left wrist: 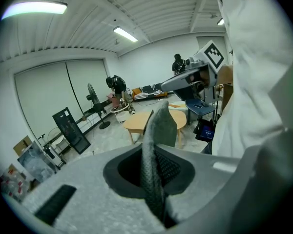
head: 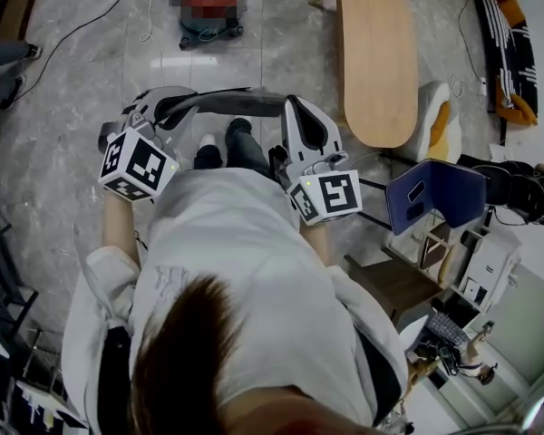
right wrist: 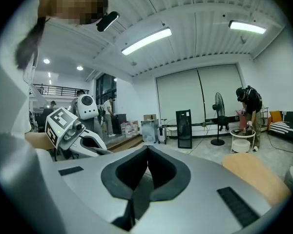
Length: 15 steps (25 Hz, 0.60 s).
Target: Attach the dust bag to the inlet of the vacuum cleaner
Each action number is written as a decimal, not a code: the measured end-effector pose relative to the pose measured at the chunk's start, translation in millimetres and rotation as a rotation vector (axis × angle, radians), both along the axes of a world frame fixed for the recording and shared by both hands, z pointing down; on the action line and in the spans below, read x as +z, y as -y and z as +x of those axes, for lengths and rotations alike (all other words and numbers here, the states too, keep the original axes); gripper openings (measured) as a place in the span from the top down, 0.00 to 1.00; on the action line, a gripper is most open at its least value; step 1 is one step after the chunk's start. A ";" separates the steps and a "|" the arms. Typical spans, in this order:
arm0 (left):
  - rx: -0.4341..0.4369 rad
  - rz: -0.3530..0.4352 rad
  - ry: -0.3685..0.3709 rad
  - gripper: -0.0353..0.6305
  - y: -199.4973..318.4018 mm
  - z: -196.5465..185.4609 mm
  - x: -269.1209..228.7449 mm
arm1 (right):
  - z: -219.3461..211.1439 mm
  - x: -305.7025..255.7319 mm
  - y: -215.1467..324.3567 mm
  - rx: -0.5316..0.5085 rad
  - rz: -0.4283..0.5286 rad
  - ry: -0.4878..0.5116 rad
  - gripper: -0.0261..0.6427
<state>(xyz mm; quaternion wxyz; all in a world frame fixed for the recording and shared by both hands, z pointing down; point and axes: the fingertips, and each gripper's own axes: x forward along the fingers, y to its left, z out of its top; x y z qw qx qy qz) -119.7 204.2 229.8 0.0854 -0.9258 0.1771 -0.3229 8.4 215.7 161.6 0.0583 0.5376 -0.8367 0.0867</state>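
The grey dust bag point(head: 227, 103) hangs as a dark strip stretched between my two grippers, in front of the person's chest and above their shoes. My left gripper point(head: 168, 107) is shut on one end. In the left gripper view a flap of the bag's grey fabric point(left wrist: 158, 130) stands up out of the closed jaws point(left wrist: 154, 179). My right gripper point(head: 288, 107) is shut on the other end, where only a thin fold shows between its pads point(right wrist: 141, 179). The red vacuum cleaner point(head: 204, 33) stands on the floor well ahead, partly blurred.
A long wooden table point(head: 376, 53) stands ahead to the right, with a white and orange cushion point(head: 435, 120) beside it. A blue chair point(head: 435, 193) is close on the right. Cables point(head: 72, 30) trail across the tiled floor, and other people stand farther off.
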 end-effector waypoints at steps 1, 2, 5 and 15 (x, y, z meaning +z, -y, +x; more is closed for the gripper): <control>-0.001 -0.004 0.001 0.90 4.1 1.2 1.2 | 1.1 1.5 5.2 -0.001 -0.006 0.001 0.96; -0.002 -0.008 0.002 0.90 8.5 2.5 2.4 | 2.3 2.9 10.7 -0.003 -0.011 0.004 0.96; -0.017 -0.014 0.002 0.90 23.2 6.4 5.8 | 5.9 8.4 28.1 -0.018 -0.021 0.016 0.96; -0.121 0.001 0.017 0.90 103.5 36.6 7.0 | 40.1 15.5 117.1 -0.118 -0.027 0.024 0.96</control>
